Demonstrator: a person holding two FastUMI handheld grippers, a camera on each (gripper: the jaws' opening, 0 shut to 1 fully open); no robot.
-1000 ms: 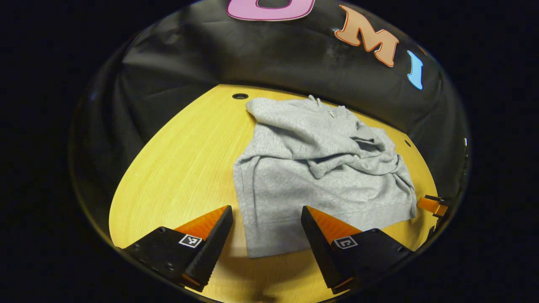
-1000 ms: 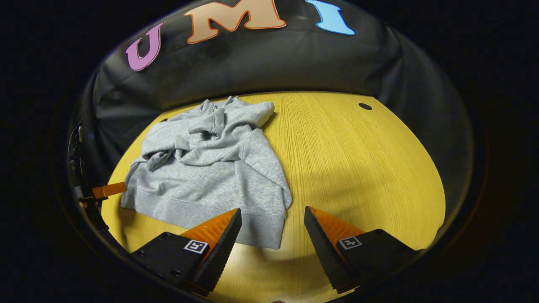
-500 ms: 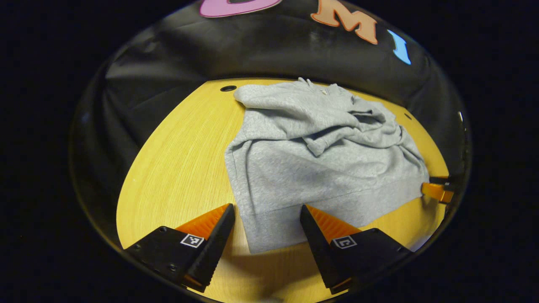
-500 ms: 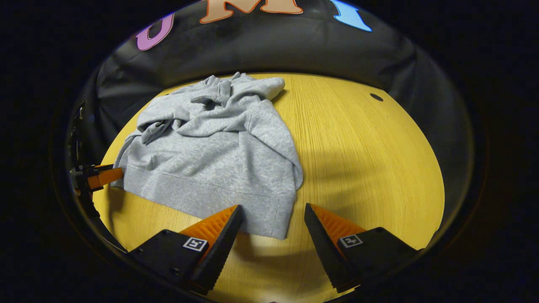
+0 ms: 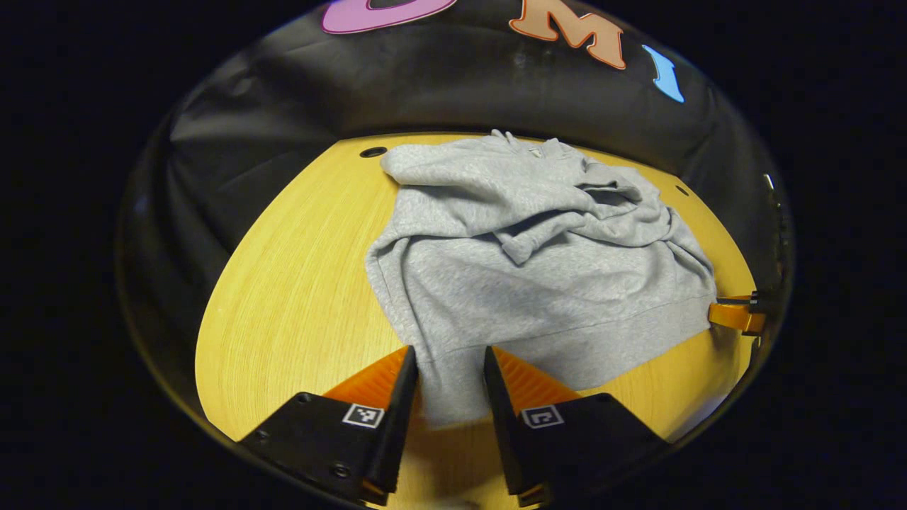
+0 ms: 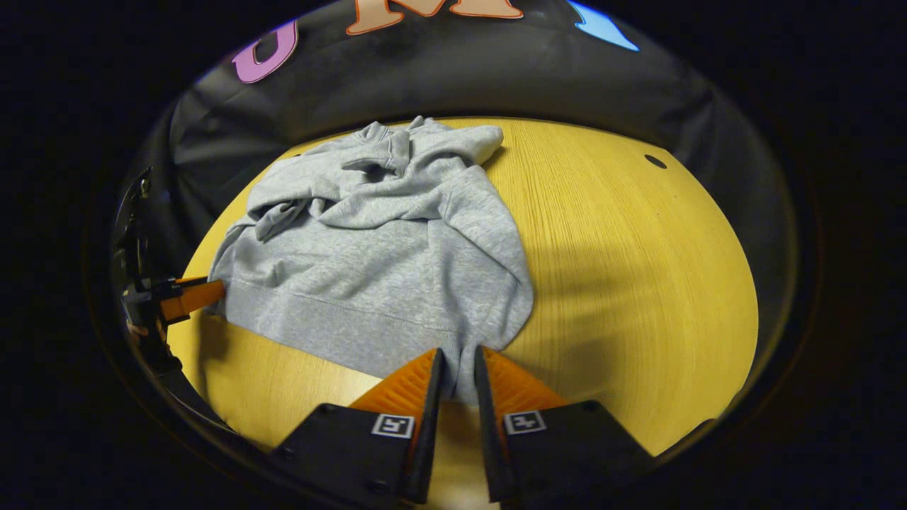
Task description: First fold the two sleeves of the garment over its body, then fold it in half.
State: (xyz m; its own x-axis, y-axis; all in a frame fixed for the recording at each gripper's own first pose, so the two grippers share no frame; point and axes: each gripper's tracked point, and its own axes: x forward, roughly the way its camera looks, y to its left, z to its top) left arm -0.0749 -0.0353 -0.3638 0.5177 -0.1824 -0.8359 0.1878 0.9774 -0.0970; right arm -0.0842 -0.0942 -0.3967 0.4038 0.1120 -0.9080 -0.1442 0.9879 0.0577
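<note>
A grey sweatshirt (image 5: pixel 538 283) lies on the yellow wooden table (image 5: pixel 305 283), collar toward the far wall, both sleeves crossed loosely over its chest. In the left gripper view my left gripper (image 5: pixel 450 354) has closed on the near left corner of the hem, and cloth fills the narrow gap between its fingers. In the right gripper view the sweatshirt (image 6: pixel 375 262) spreads to the left, and my right gripper (image 6: pixel 458 354) is shut on the near right hem corner. Each view catches the other gripper's finger at the opposite hem corner: the right finger (image 5: pixel 737 315) and the left finger (image 6: pixel 188 297).
The round table (image 6: pixel 638 269) has bare wood to the right of the garment and along the front edge. Small dark holes (image 5: pixel 373 152) (image 6: pixel 655 161) sit near its far rim. Black cloth walls the booth behind.
Both grippers moved forward onto the hem corners and went from wide open to shut on the cloth. The hem corners now bunch between the fingers.
</note>
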